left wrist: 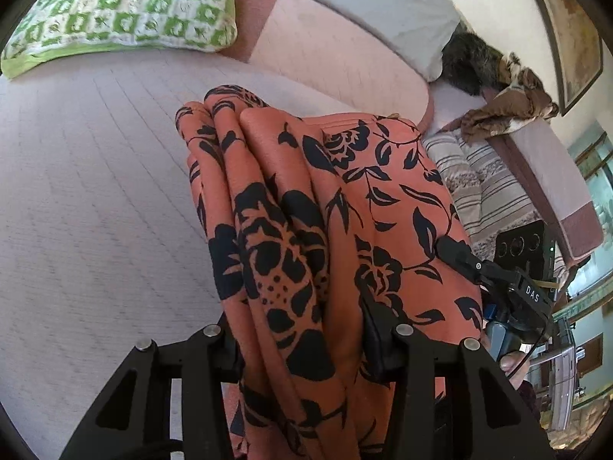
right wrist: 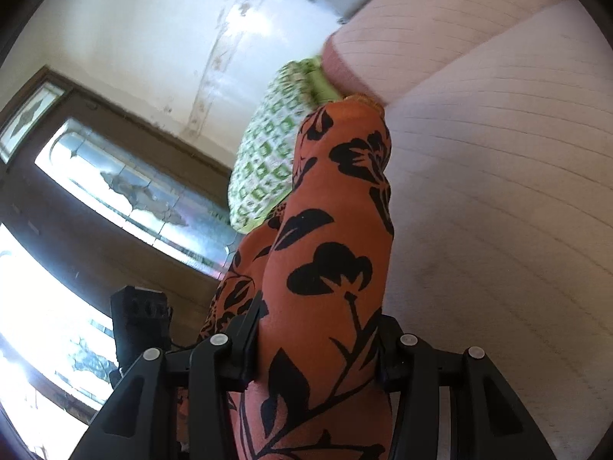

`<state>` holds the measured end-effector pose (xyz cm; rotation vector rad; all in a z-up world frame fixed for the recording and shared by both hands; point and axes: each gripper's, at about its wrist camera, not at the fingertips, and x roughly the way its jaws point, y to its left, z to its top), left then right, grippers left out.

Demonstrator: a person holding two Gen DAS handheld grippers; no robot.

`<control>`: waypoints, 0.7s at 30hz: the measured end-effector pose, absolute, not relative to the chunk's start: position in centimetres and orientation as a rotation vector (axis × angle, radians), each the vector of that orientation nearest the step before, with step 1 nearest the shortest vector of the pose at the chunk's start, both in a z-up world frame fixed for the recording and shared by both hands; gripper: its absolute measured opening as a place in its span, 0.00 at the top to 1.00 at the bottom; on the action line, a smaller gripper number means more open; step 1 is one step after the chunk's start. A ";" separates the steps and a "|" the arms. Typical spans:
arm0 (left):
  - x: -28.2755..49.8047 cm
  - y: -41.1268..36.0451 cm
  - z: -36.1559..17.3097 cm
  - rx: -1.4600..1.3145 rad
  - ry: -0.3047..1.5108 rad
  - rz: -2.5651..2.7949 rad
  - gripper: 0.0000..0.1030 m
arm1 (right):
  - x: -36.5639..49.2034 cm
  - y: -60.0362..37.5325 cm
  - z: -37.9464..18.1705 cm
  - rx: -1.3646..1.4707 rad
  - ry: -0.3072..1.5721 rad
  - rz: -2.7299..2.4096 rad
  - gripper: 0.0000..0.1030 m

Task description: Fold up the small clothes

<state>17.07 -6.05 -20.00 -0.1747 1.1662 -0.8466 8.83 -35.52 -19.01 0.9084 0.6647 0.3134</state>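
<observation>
An orange garment with a black flower print is bunched in folds over my left gripper, which is shut on it above the pale pink bed cover. The cloth hides the left fingertips. The right gripper shows at the garment's right edge in the left wrist view, pinching the cloth. In the right wrist view the same garment runs up between the fingers of my right gripper, which is shut on it. The cloth hangs lifted off the bed.
A green and white checked pillow lies at the head of the bed; it also shows in the right wrist view. A grey pillow, a striped cloth and a brown cloth lie to the right. A wooden door with glass panes is on the left.
</observation>
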 end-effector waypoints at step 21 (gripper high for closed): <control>15.7 -8.0 -20.8 0.003 1.105 -0.711 0.45 | 7.7 -40.1 -22.0 0.878 0.850 0.070 0.34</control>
